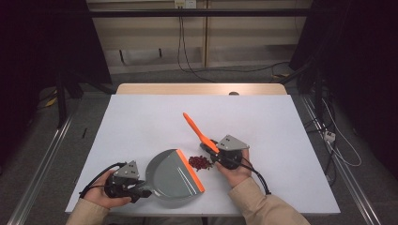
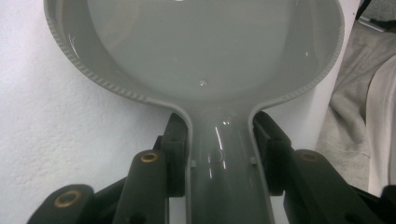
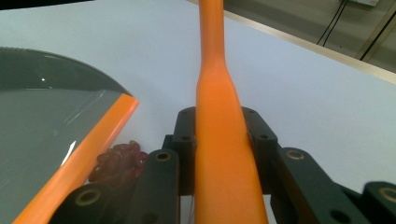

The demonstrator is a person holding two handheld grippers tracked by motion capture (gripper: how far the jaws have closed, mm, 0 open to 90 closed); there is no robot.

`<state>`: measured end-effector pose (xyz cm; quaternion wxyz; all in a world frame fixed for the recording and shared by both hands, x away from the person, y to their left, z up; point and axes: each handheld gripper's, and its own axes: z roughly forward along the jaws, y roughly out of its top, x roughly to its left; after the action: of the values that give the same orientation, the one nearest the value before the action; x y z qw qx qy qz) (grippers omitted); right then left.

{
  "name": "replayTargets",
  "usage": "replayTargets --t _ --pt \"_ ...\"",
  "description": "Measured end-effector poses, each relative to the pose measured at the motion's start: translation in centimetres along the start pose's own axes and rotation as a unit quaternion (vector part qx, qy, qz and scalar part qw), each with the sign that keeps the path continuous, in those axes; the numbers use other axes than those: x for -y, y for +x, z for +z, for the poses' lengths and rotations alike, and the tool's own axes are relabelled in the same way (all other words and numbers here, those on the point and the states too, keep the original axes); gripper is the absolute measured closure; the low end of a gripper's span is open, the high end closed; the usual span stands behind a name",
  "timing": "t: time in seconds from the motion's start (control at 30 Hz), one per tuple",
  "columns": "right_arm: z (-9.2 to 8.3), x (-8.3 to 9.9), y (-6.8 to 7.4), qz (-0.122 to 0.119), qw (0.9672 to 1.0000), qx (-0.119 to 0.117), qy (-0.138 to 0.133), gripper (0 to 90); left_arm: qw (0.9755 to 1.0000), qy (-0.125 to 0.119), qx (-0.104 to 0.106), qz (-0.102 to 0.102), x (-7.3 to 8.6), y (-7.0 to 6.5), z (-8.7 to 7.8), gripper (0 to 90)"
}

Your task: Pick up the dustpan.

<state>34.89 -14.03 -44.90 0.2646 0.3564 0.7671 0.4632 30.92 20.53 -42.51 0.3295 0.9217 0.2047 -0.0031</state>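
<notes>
A grey dustpan [image 1: 169, 177] with an orange front lip [image 1: 191, 170] lies on the white table [image 1: 150, 117]. My left gripper [image 1: 137, 188] is shut on its handle [image 2: 224, 168], jaws on either side. A small heap of dark red bits [image 1: 200, 162] sits just right of the lip, also seen beside the orange lip [image 3: 84, 158] as red bits [image 3: 119, 161]. My right gripper [image 1: 213, 152] is shut on an orange brush [image 1: 199, 132] right of the heap; its handle [image 3: 219, 140] runs up between the jaws and points away to the upper left. The brush's head is hidden.
The table's wooden far edge [image 1: 202, 88] borders open floor with cables [image 1: 187, 65]. More cables [image 1: 338, 140] lie on the floor at the right. White table surface stretches behind and to both sides of the dustpan.
</notes>
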Motion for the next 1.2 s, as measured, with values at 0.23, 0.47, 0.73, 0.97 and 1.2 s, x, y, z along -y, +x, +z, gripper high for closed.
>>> replayTargets --t 0.23,0.47,0.73,0.97,1.2 --pt "0.0 0.1 0.2 -0.005 1.0000 0.003 -0.002 70.9 0.9998 -0.013 -0.008 -0.012 0.3 0.2 -0.1 61.2" --pt "0.1 0.1 0.7 0.002 0.9999 0.013 -0.007 70.9 0.9999 -0.009 -0.007 -0.010 0.3 0.2 -0.1 62.1" --pt "0.3 0.1 1.7 0.010 0.9998 0.017 -0.006 70.6 0.9998 -0.006 -0.008 -0.015 0.1 0.1 0.0 62.3" --pt "0.4 0.1 2.0 0.010 0.9997 0.019 -0.010 70.5 0.9997 -0.003 -0.007 -0.024 -0.2 -0.2 -0.3 62.5" --pt "0.4 0.1 1.9 0.009 0.9998 0.016 -0.012 70.4 0.9995 -0.001 -0.002 -0.031 -0.1 -0.1 -0.5 62.5"
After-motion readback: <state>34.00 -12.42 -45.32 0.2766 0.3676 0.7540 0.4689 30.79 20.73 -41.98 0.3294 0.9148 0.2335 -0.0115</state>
